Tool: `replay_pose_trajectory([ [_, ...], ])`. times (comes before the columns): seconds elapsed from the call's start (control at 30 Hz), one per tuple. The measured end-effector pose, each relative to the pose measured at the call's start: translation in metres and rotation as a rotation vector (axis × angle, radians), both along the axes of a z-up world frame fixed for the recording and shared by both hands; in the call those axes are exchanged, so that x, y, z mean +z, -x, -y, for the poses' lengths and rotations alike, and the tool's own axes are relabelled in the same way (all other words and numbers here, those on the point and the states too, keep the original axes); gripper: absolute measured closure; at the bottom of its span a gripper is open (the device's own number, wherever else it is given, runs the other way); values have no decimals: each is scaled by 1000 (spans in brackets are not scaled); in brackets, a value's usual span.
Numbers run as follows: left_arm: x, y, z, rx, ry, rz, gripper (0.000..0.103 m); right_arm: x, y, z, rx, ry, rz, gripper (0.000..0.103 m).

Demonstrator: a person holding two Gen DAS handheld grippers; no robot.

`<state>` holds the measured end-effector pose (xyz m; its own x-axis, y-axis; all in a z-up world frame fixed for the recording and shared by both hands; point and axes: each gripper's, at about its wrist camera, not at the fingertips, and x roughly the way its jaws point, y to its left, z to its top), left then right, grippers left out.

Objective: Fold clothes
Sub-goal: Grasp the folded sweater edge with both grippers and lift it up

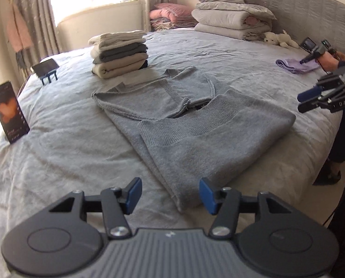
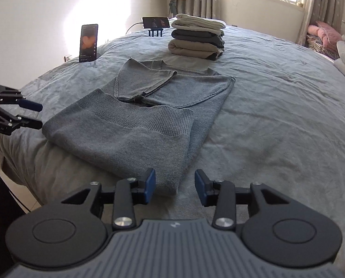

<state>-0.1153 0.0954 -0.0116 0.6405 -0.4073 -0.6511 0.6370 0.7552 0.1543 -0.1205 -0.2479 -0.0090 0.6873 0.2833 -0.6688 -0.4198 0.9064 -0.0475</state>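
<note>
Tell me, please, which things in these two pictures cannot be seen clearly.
- Upright phone screen, both views: text too small.
- Dark item at bottom of the folded stack, both views: covered by the clothes above.
- Second person's hand, left wrist view: cut by right edge.
- Grey sweater label at neckline: too small.

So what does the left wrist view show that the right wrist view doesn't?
Only the left wrist view shows the headboard, a white plush toy, a lilac cloth and another person's gripper above it.

Only the right wrist view shows the bare white wall.

Both show the half-folded grey sweater, the folded stack, two phones, and the open left gripper and right gripper, both empty.
</note>
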Motion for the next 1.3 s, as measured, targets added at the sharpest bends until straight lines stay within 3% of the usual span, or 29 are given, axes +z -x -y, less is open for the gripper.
replay_pose_trajectory([
  [0.17,-5,12,26,-182,-113,62,46,-10,11,-38,204,160,50,61],
  [0.4,-32,-3,45,-220,-260,53,46,-39,-11,-56,258,339,9,61],
  [0.63,-38,-8,38,-207,-253,56,48,-57,-15,-51,256,406,23,62],
  [0.87,-31,-14,35,-173,-214,35,75,-56,-7,-61,285,475,78,85],
  [1.0,-27,-16,36,-169,-206,28,83,-51,-7,-64,289,488,75,88],
  [1.3,-19,-19,39,-160,-198,18,87,-43,-12,-69,292,518,62,91],
])
